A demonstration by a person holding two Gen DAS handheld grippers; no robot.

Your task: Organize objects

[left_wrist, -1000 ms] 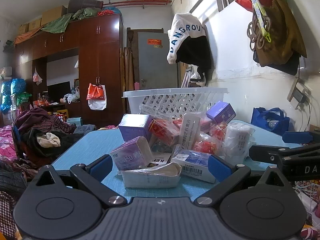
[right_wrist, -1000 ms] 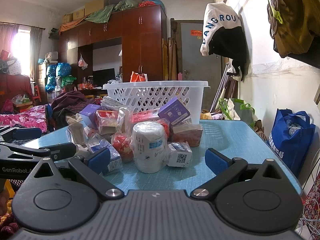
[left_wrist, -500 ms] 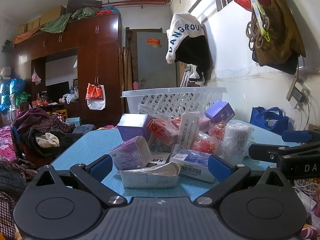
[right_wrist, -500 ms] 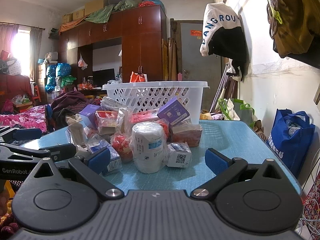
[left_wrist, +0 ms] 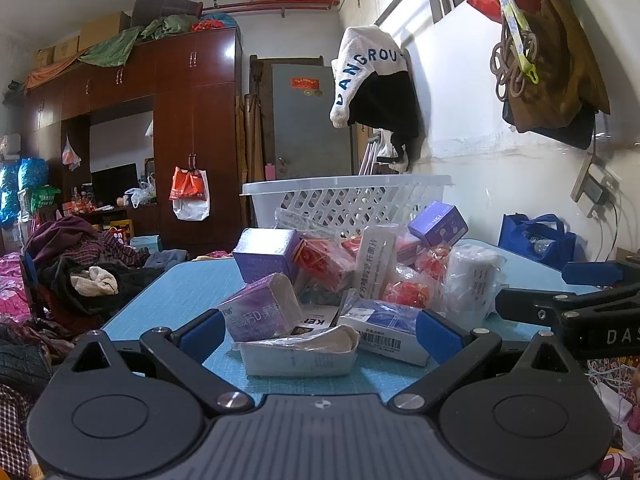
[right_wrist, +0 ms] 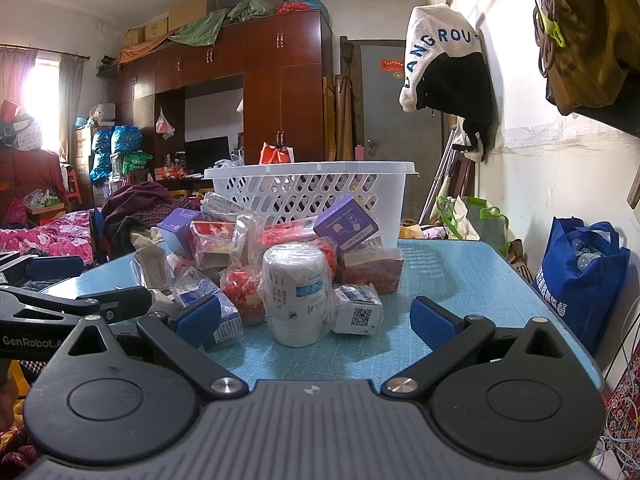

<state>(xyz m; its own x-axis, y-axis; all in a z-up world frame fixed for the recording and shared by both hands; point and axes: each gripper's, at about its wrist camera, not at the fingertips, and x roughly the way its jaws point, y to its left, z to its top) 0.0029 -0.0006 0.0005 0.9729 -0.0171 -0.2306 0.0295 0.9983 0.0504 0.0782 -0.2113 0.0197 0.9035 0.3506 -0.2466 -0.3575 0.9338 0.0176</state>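
Observation:
A heap of small boxes and wrapped packets lies on the blue table (left_wrist: 180, 292), in front of a white slatted basket (left_wrist: 348, 200). My left gripper (left_wrist: 318, 332) is open near the table's front edge, with a flattened white carton (left_wrist: 298, 354) and a purple box (left_wrist: 260, 312) just beyond its fingers. My right gripper (right_wrist: 316, 320) is open too, facing a white wrapped roll (right_wrist: 296, 292) and a small QR-code box (right_wrist: 358, 312). Each gripper appears in the other's view, the right gripper (left_wrist: 568, 300) and the left gripper (right_wrist: 60, 304), both apart from the heap.
A blue bag (right_wrist: 580, 276) sits on the floor right of the table, by the wall. Clothes are piled on a chair (left_wrist: 76, 264) to the left. Bare table surface (right_wrist: 460, 272) shows right of the heap. A wardrobe (left_wrist: 192, 136) stands far behind.
Both views have barely shifted. The grippers stay open and the heap has not moved.

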